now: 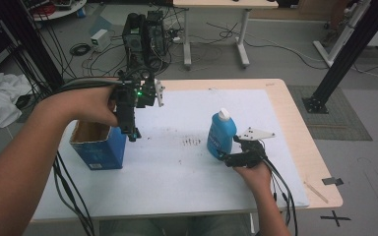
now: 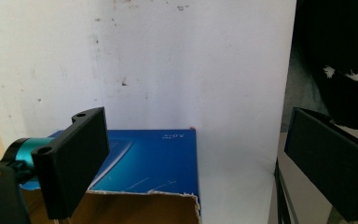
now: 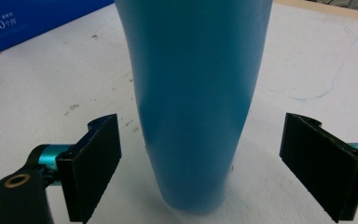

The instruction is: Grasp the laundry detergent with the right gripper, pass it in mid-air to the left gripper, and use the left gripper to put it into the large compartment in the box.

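Observation:
A blue bottle point(image 1: 221, 133) with a white cap stands upright on the white mat, right of centre. My right gripper point(image 1: 228, 156) sits low at its near side, open, with the bottle point(image 3: 193, 98) just ahead of the two jaws and a gap on each side. An open blue cardboard box point(image 1: 97, 145) stands at the left of the mat. My left gripper point(image 1: 132, 133) hangs above the box's right edge, pointing down. Its jaws are wide apart with nothing between them, and the box point(image 2: 154, 158) lies below them.
The white mat point(image 1: 187, 162) covers most of the wooden table point(image 1: 295, 128). A thin wooden stick point(image 1: 316, 191) lies near the table's right front corner. Cables trail from both grippers. Behind the table stand a black machine point(image 1: 145, 37) and another table's legs point(image 1: 211, 34).

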### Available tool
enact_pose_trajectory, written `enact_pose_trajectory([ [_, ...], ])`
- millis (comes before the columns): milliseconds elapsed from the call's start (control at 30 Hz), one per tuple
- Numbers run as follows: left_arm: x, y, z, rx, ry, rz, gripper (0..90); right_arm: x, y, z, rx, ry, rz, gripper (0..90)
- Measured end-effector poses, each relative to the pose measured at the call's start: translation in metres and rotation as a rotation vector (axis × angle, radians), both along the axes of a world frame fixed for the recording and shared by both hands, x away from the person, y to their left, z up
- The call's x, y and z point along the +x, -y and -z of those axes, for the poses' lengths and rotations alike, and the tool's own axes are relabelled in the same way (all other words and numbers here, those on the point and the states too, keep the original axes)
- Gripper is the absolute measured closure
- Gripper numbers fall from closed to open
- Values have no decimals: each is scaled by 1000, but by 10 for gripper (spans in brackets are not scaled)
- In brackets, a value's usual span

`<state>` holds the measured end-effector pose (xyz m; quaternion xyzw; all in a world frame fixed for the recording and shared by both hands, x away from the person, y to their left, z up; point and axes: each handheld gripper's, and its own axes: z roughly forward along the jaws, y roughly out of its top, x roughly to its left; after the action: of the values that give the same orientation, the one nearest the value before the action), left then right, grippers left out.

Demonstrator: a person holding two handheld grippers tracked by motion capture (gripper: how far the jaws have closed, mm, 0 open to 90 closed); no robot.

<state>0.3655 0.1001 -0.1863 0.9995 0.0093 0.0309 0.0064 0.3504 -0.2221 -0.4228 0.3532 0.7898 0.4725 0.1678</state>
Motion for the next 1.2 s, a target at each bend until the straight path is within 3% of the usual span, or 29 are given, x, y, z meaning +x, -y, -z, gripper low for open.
enact_pose_trajectory([
  [100,0,-2,1,-7,-1,0,64,1,-4,3,26,-9,22,117],
  [267,1,-5,6,-5,-8,-6,64,3,-8,5,27,-17,28,117],
  [400,2,-6,9,-4,-12,-10,64,5,-9,5,17,0,34,117],
  [600,4,-8,9,-10,-13,-12,64,8,-12,7,45,3,53,117],
  [633,4,-8,9,-8,-14,-13,64,10,-14,8,41,25,49,117],
  [800,5,-8,10,-6,-18,-16,64,9,-18,7,46,15,57,117],
  [967,5,-9,12,-6,-19,-13,64,11,-22,10,57,58,74,117],
  [1200,5,-8,12,-4,-19,-14,64,11,-23,9,63,67,99,119],
])
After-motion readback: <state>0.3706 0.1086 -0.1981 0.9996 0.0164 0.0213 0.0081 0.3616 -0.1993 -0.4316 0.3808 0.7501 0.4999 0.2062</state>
